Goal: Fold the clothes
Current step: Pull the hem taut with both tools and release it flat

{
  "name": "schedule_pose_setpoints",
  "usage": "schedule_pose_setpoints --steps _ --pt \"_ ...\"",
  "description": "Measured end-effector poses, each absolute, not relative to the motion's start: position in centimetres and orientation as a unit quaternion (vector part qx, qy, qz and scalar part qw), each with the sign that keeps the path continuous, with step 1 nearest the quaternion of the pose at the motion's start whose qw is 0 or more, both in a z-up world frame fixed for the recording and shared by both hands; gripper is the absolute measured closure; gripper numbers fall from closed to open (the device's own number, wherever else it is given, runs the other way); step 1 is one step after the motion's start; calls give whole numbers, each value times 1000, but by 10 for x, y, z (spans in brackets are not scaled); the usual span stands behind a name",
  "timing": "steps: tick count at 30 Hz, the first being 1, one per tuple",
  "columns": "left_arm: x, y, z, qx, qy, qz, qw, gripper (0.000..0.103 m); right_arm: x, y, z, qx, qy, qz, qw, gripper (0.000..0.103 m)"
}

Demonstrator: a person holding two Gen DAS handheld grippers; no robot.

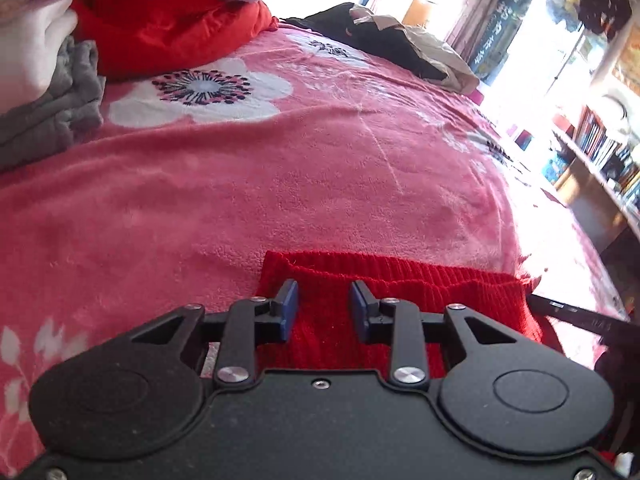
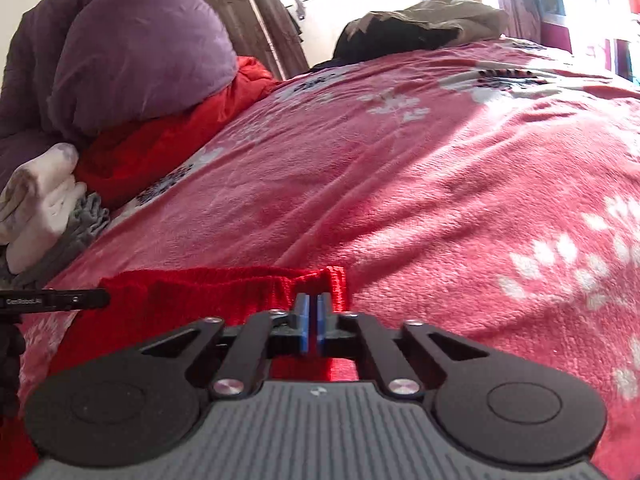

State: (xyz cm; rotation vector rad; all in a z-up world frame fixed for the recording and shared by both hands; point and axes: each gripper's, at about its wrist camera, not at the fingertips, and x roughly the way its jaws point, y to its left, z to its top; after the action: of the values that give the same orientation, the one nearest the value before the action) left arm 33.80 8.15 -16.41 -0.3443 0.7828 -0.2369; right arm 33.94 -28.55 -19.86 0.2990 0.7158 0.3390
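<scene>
A red knitted garment [image 1: 400, 284] lies on the pink flowered blanket [image 1: 280, 184] at the near edge of the bed. My left gripper [image 1: 325, 304] hovers open over its left part, blue pads spread with the knit showing between them. In the right wrist view the same red garment [image 2: 208, 292] stretches leftward, and my right gripper [image 2: 313, 312] is shut on its right corner, where the ribbed edge bunches up just past the pads. The tip of the other gripper [image 2: 60, 300] shows at the left edge there.
Piled at the head of the bed are a purple pillow [image 2: 140, 68], a red quilt [image 1: 168, 28], white cloth [image 2: 44, 200] and a grey blanket [image 1: 52, 108]. Dark and beige clothes [image 1: 404, 48] lie at the far side. A bookshelf [image 1: 600, 152] stands to the right.
</scene>
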Motion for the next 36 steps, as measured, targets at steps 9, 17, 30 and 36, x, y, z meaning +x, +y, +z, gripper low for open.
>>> schedule_pose_setpoints --steps 9,17,30,36 --pt "347 91 -167 -171 397 -95 897 72 344 -278 -196 121 356 165 912 102" --pt "289 79 -133 -113 346 -110 925 72 309 -272 -160 71 330 169 926 92" --pt "152 36 -156 -30 384 -115 916 60 182 -252 -168 10 342 173 924 92" --pt "118 30 -144 -7 377 -103 920 57 140 -246 -162 1 336 166 927 92"
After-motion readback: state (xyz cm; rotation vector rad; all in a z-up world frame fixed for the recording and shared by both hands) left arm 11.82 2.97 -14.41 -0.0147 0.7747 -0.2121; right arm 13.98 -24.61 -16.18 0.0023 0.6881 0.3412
